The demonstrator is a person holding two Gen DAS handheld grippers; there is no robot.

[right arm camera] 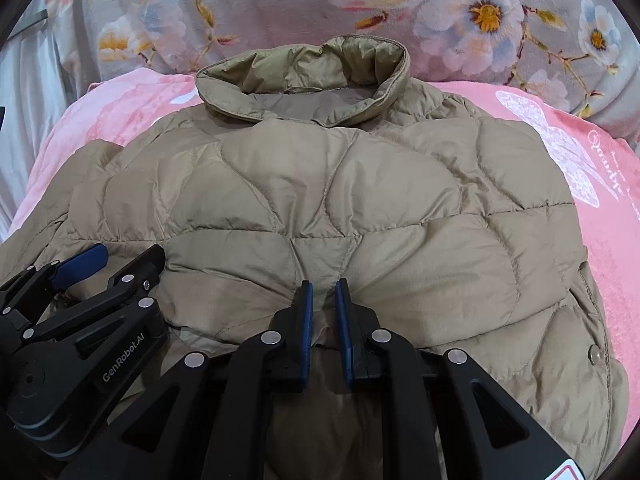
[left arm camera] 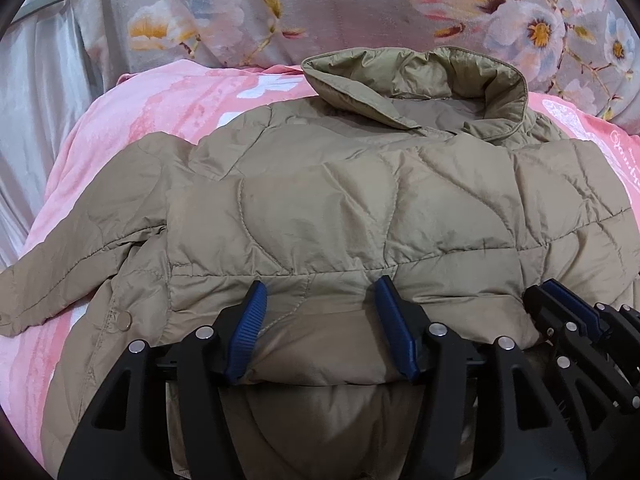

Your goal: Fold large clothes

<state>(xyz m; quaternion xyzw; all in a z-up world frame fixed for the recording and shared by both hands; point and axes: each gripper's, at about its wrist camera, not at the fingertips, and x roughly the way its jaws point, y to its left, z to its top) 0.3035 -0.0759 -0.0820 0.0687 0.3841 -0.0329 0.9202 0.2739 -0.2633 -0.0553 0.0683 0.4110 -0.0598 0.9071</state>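
A tan quilted puffer jacket (left arm camera: 340, 200) lies on a pink blanket (left arm camera: 168, 112), with its collar (left arm camera: 420, 80) at the far end and its near hem folded up toward the collar. My left gripper (left arm camera: 322, 306) stands open over that folded edge, and a bulge of fabric sits between its spread blue pads (left arm camera: 250, 320). My right gripper (right arm camera: 323, 304) is shut on a pinch of the jacket (right arm camera: 320, 200) at the same fold. Both grippers sit side by side: the right gripper (left arm camera: 548, 290) shows at the left view's right edge, the left gripper (right arm camera: 132, 258) at the right view's left.
One sleeve (left arm camera: 60, 280) trails off to the left over the blanket. A metal snap (right arm camera: 594, 354) shows on the jacket's right edge. Grey floral bedding (left arm camera: 360, 8) rises behind the collar, and pale grey cloth (left arm camera: 32, 120) hangs at the far left.
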